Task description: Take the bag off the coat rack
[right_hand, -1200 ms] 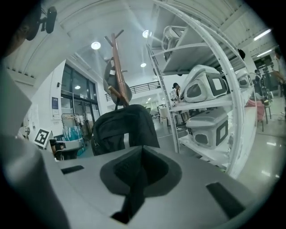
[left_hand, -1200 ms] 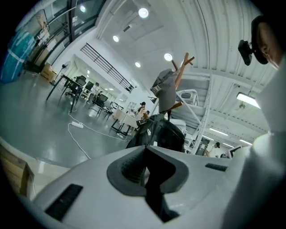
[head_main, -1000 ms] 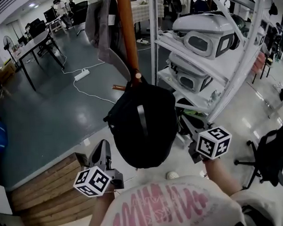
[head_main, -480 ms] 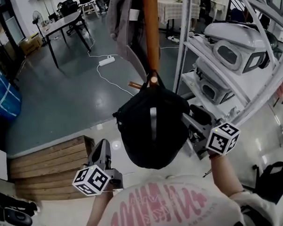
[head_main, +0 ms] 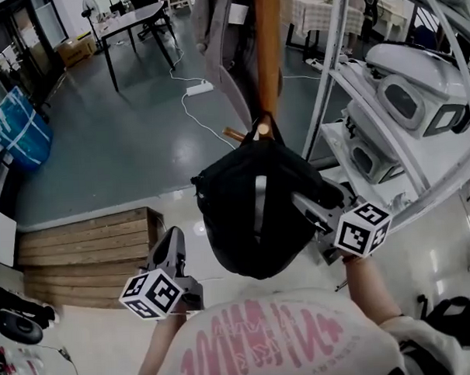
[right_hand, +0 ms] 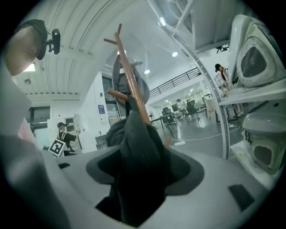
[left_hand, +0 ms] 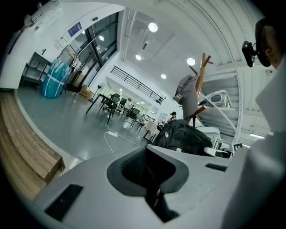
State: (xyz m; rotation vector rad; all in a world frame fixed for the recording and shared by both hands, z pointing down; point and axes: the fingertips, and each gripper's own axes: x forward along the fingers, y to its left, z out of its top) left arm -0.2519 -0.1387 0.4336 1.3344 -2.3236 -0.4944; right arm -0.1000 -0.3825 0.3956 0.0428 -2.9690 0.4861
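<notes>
While my left tongs [head_main: 173, 241] hang shut and empty, low beside it, the black bag [head_main: 243, 206] hangs by its loop on the wooden coat rack [head_main: 268, 57]. My right tongs [head_main: 304, 203] have just been opening and stand wide at the bag's right flank, a fold of its fabric between the jaws.

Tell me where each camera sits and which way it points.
Head view: on the person's head, looking steeply down at the black bag on the coat rack; shirt, forearms, both grippers show.
Left gripper view: on the left gripper, facing the bag over its shut jaws.
Right gripper view: on the right gripper, jaws just opened, a fold of the bag between them.
All three share bag and rack.
</notes>
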